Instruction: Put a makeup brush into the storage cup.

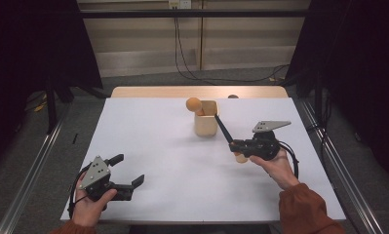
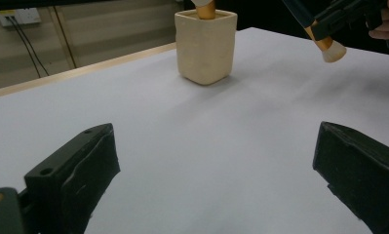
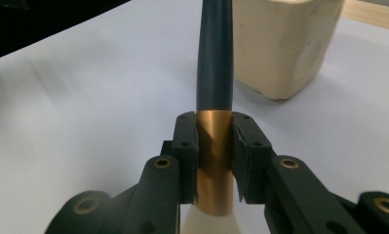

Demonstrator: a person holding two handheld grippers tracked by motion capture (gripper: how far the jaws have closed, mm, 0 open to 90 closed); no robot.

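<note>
Clamping a brush (image 3: 214, 146), right gripper (image 3: 214, 146) hovers near cup (image 1: 205, 125); left gripper (image 2: 214, 165) gapes

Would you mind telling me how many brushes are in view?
2: one brush clamped in the right tongs, one standing in the cup; more may be hidden inside.

Dim room, soft shadows, blurry foreground

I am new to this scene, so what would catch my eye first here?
The right tool, right of the table's middle, is clamped on the gold metal band of a dark-handled makeup brush. Behind it stands a cream square ceramic cup holding an orange round-headed item. The left tool waits open near the front left.
</note>
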